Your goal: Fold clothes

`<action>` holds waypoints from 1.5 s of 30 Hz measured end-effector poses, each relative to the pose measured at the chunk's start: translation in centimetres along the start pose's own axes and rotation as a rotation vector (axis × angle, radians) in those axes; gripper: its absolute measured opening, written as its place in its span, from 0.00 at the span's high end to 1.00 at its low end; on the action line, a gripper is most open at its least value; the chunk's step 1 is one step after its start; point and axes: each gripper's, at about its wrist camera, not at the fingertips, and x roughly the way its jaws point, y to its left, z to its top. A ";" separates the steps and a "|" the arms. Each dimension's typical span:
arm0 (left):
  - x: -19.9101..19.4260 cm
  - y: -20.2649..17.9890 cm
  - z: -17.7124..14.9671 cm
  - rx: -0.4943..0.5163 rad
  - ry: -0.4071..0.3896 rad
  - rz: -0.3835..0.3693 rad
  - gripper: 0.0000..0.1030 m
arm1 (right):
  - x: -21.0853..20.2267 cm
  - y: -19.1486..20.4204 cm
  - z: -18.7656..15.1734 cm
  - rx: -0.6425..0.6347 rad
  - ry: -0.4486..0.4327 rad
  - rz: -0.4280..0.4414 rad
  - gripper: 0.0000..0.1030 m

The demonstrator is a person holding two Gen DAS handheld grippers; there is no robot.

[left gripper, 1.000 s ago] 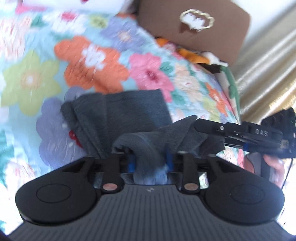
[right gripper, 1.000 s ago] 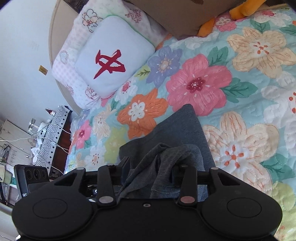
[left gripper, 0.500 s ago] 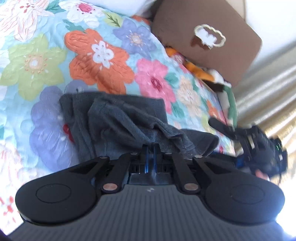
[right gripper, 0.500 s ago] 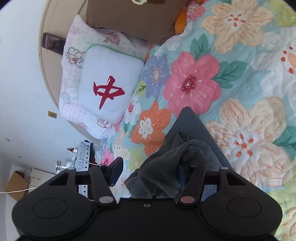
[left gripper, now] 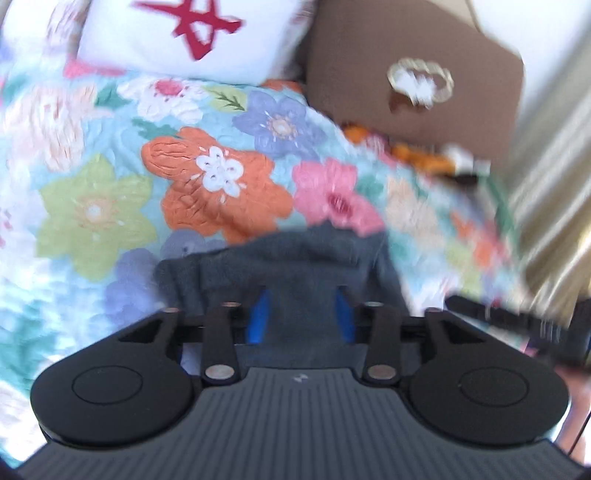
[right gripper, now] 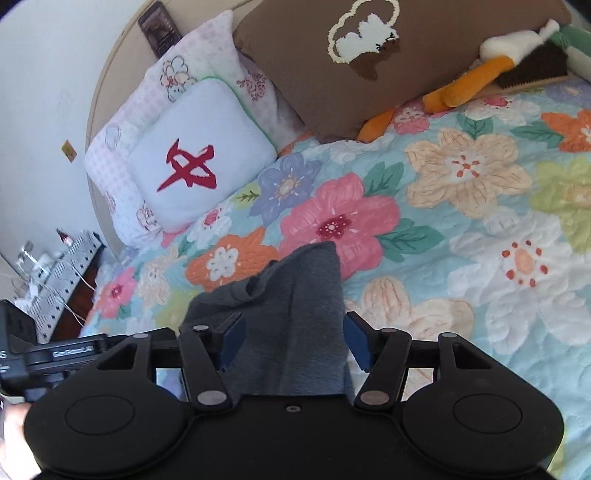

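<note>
Left wrist view, blurred by motion: left gripper [left gripper: 301, 314] spread wide, blue pads [left gripper: 258, 314] apart, gripping nothing. Dark grey garment [left gripper: 295, 266] lay folded on the floral quilt [left gripper: 110, 206], directly under and between the open fingers, its far edge near a pink flower. Beyond, at the far end of the bed, a white cushion with a red character [left gripper: 192, 33] on the left and a brown cushion with a white cloud motif [left gripper: 413, 77] on the right. Right gripper [left gripper: 517, 321] glimpsed at the right edge, smeared.

Right wrist view, sharp: right gripper [right gripper: 293, 345] likewise open, pads [right gripper: 232, 343] well apart on either side of the grey garment [right gripper: 295, 306], which tapered to a point on the quilt [right gripper: 480, 229] touching a pink flower. Not clenched on the cloth. Far left, white cushion [right gripper: 199, 155] leaning on a pink checked pillow [right gripper: 184, 70]; brown cushion [right gripper: 369, 55] to its right; orange and white plush toy [right gripper: 472, 81] at far right. Left gripper [right gripper: 55, 354] at the near left edge.
</note>
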 end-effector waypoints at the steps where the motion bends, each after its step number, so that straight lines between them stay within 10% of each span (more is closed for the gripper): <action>1: 0.2 -0.5 -0.5 0.071 0.013 0.037 0.60 | 0.4 -0.1 -0.2 -0.022 0.015 -0.013 0.37; 5: 1.1 -1.1 -0.7 0.220 -0.015 0.122 0.51 | 2.2 -0.9 -0.7 -0.018 0.029 -0.019 0.37; 12: 5.2 0.2 3.2 0.171 -0.041 0.080 0.27 | 4.0 -1.3 -0.7 -0.030 -0.011 -0.034 0.38; 13: 6.1 0.6 3.5 0.133 -0.012 0.056 0.29 | 4.1 -1.1 -0.7 -0.057 -0.025 -0.038 0.41; 16: 7.1 0.6 3.4 0.118 0.018 0.073 0.90 | 4.6 -0.8 -0.8 -0.102 -0.022 -0.016 0.72; 21: 3.1 -1.1 2.7 0.069 -0.092 0.168 0.91 | 4.2 0.7 -0.8 -0.193 -0.070 0.000 0.78; 24: 2.1 -0.1 2.7 -0.048 -0.049 0.208 0.85 | 4.8 1.1 -0.7 -0.216 -0.054 -0.003 0.79; 28: 3.5 3.1 2.8 -0.200 0.011 0.275 0.50 | 5.5 0.9 -0.8 -0.198 -0.008 -0.048 0.77; 31: 3.2 4.1 2.2 -0.259 -0.011 0.248 0.52 | 5.0 1.1 -0.6 -0.183 0.003 -0.081 0.68; 38: 1.4 -2.4 1.4 0.152 -0.122 0.192 0.51 | 3.0 2.6 0.6 -0.199 0.148 -0.102 0.54; 45: 5.3 -6.8 1.8 0.435 -0.029 0.235 0.44 | 1.7 4.4 0.8 -0.207 0.215 -0.027 0.40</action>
